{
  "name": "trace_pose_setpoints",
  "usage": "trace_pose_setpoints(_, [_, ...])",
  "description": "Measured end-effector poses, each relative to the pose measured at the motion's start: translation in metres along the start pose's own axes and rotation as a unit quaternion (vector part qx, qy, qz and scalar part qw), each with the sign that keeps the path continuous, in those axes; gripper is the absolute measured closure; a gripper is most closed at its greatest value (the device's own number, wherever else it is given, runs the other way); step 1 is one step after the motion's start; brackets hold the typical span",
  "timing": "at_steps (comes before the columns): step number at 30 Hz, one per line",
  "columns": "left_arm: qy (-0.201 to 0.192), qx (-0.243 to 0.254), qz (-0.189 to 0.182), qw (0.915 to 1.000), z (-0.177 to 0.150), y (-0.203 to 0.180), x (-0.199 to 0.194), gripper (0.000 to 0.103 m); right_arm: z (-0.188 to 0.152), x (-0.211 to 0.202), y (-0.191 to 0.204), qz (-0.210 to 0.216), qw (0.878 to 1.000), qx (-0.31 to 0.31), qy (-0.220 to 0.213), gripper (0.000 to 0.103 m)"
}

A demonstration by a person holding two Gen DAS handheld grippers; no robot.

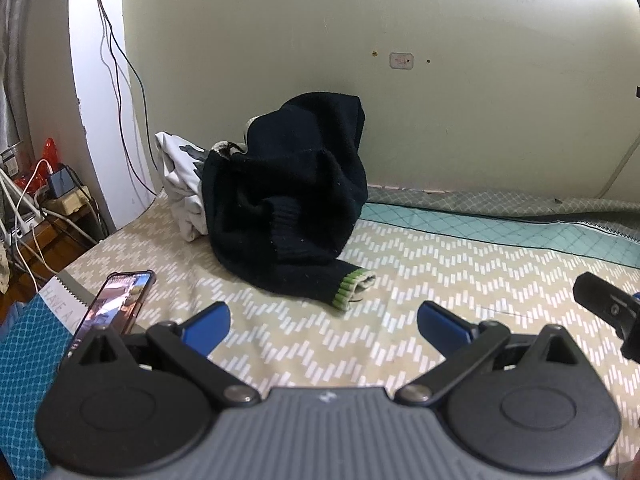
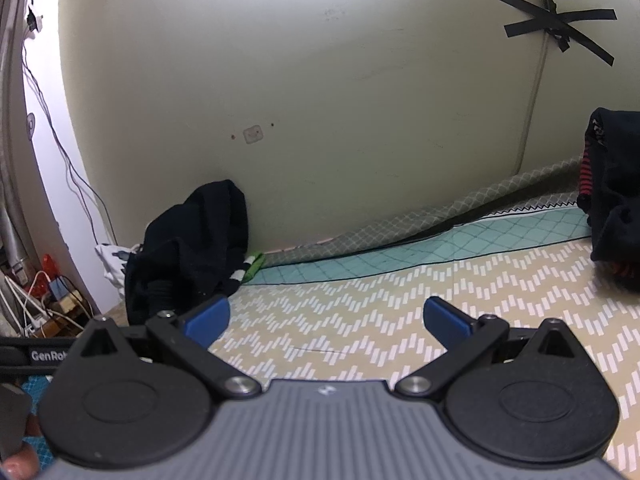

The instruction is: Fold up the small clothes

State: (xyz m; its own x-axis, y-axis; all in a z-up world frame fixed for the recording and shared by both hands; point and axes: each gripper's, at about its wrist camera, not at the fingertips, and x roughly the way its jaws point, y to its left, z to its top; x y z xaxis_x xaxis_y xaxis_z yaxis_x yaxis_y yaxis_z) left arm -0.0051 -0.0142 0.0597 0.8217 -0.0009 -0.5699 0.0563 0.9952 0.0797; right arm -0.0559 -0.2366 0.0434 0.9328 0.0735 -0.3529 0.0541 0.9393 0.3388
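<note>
A dark knitted sweater lies crumpled in a heap on the bed against the wall, one sleeve with a green striped cuff stretched toward me. A white printed garment is bunched behind it on the left. My left gripper hovers open over the bedspread, short of the cuff, holding nothing. In the right wrist view the same sweater sits far left, and another dark garment with red stripes is piled at the right edge. My right gripper is open and empty above the bedspread.
A phone with a lit screen lies on the bed's left corner beside a blue patterned cloth. Cables and a power strip crowd the floor to the left. The patterned bedspread spreads out to the right, with a teal quilt along the wall.
</note>
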Motion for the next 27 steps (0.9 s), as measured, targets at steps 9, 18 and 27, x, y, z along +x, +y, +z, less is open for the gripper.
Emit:
trace_pose_setpoints(9, [0.014, 0.015, -0.005, 0.9998, -0.005, -0.009, 0.005, 0.0, 0.001, -0.002, -0.001, -0.001, 1.0, 0.004, -0.003, 0.006])
trace_pose_setpoints(18, [0.013, 0.046, -0.019, 0.9986, -0.008, -0.035, 0.004, 0.0, 0.006, 0.001, -0.023, -0.032, 0.998, 0.054, 0.0, 0.006])
trace_pose_setpoints(27, [0.017, 0.066, -0.034, 0.9971, -0.006, -0.057, 0.01, 0.0, 0.008, -0.002, -0.031, -0.043, 0.997, 0.069, -0.005, 0.006])
